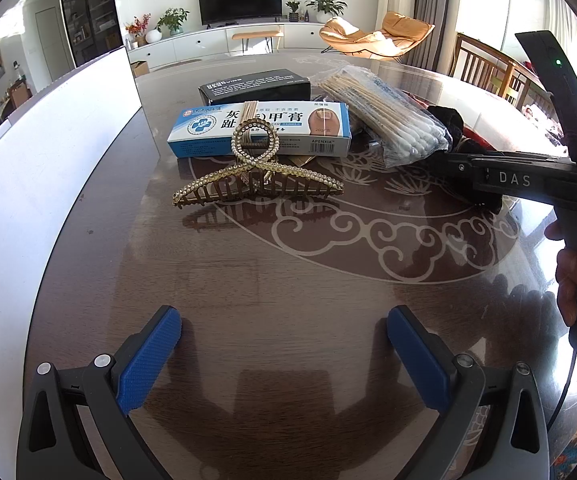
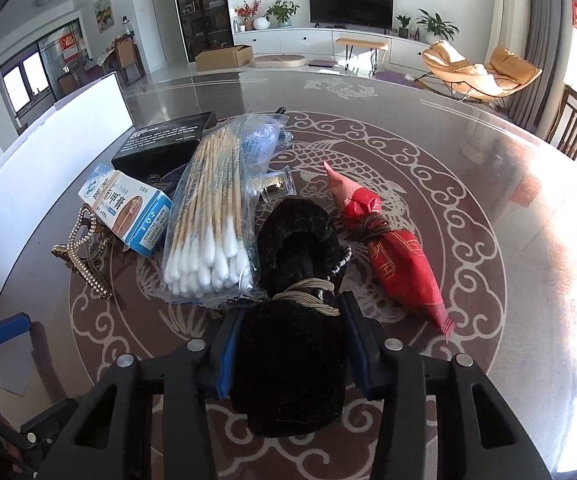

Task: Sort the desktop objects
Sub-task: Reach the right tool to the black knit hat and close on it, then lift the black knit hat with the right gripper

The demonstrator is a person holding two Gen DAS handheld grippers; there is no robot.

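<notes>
Grabbing the fuzzy black bow

My right gripper (image 2: 288, 360) is clamped on the soft black plush string-tied bow (image 2: 292, 280) mid-table; squishy, light, best pinched by one lobe. Left gripper (image 1: 284, 356) hangs loose, empty.

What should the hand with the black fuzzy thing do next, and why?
Probably lift it straight up a little. The right gripper is shut on one lobe of the black fuzzy pouch, whose other lobe touches the cotton swab bag and lies close to the red packet; rising first should clear both.
</notes>
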